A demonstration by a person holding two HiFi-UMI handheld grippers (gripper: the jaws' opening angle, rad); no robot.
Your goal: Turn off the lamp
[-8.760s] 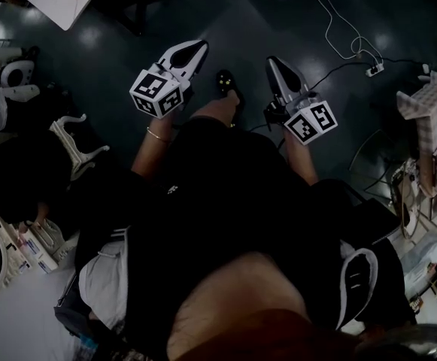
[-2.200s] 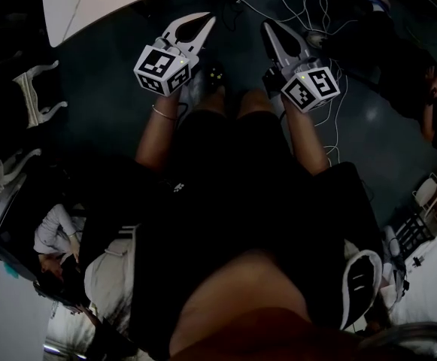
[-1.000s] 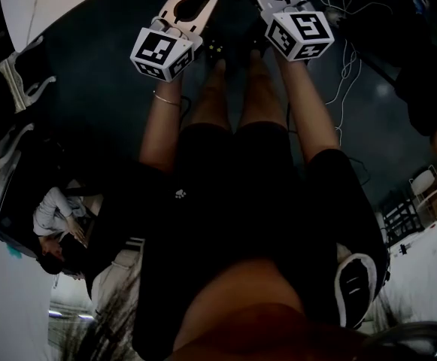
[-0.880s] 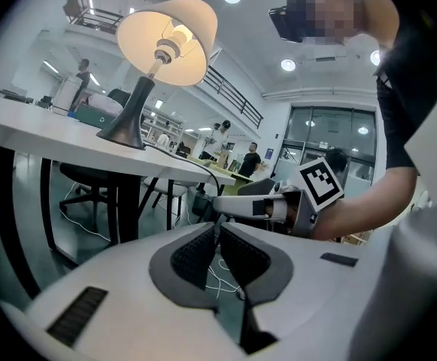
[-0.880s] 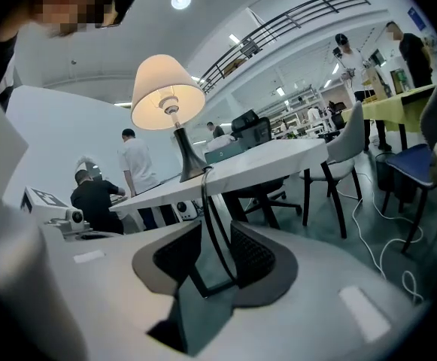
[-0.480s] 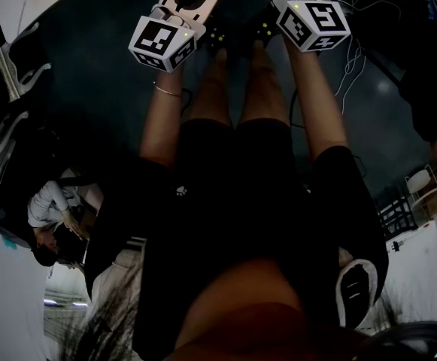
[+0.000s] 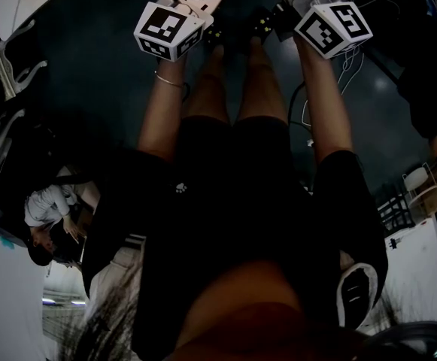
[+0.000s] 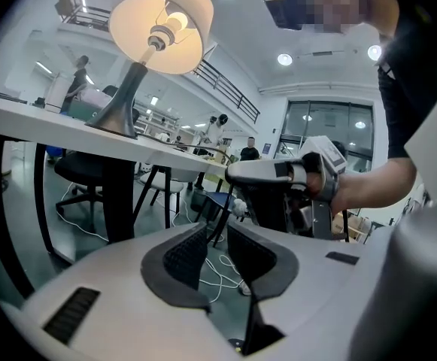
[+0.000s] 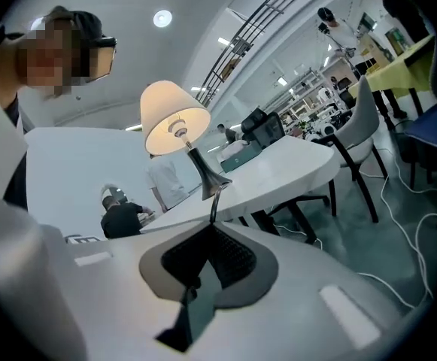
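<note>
looking along the left gripper (image 8: 216,235), i saw its fingers slightly apart and empty; the right gripper (image 9: 211,228) had its fingers closed. the lamp (image 8: 158,28) stood lit on the white tabletop (image 8: 45,119), well ahead.

Lamp (image 8: 158,28) was noted on the table (image 8: 53,119), ahead of the left gripper (image 8: 217,225); the right gripper (image 8: 237,173) was held alongside, rightward (chair (image 8: 79,168) behind table).
</note>
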